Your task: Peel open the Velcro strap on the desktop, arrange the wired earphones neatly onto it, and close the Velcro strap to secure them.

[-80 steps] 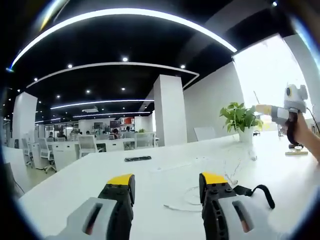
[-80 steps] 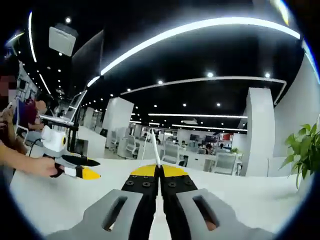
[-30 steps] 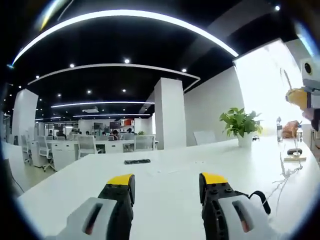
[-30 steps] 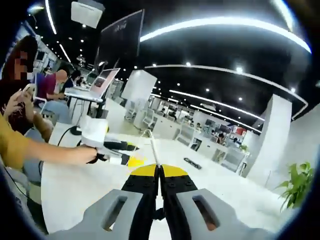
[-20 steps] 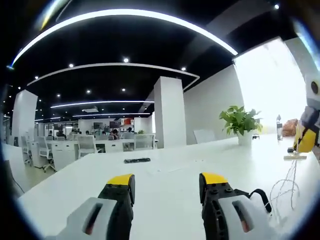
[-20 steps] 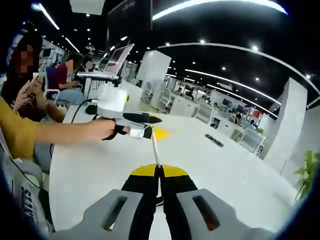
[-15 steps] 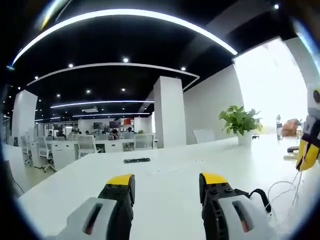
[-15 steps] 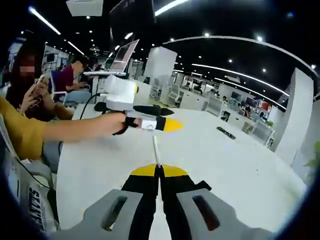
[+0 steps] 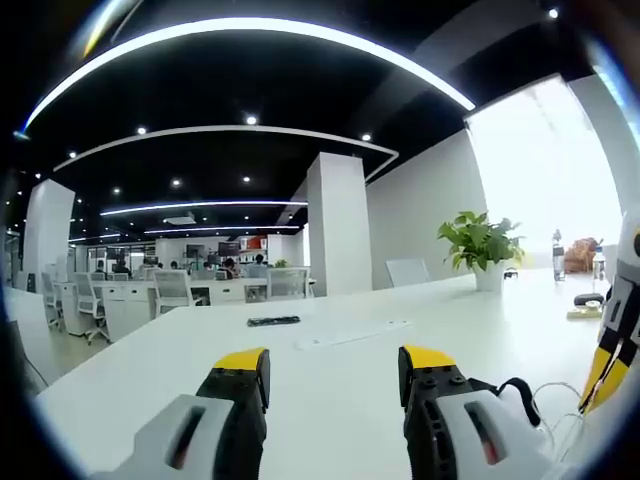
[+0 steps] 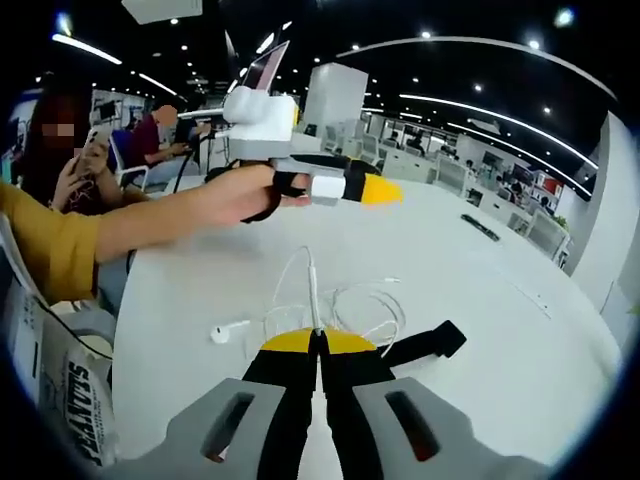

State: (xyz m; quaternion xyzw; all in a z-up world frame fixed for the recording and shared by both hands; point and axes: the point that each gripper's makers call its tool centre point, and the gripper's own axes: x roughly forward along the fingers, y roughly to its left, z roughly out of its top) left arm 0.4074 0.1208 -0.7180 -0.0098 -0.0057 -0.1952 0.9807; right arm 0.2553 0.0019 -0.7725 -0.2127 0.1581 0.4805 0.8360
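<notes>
The right gripper (image 10: 318, 345) was clamped on the white cable of the wired earphones (image 10: 330, 300), whose loops and one earbud lay on the white bench (image 10: 480, 300) touching the opened black Velcro strap (image 10: 425, 345), while the left gripper (image 9: 333, 365), jaws apart and empty, hovered above the bench.

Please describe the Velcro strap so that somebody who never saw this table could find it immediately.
On the large white table, look just past the shut jaws of the right gripper, beside the loops of thin white earphone cable. The flat black Velcro strap lies there; it is the one dark band among white wires.
</notes>
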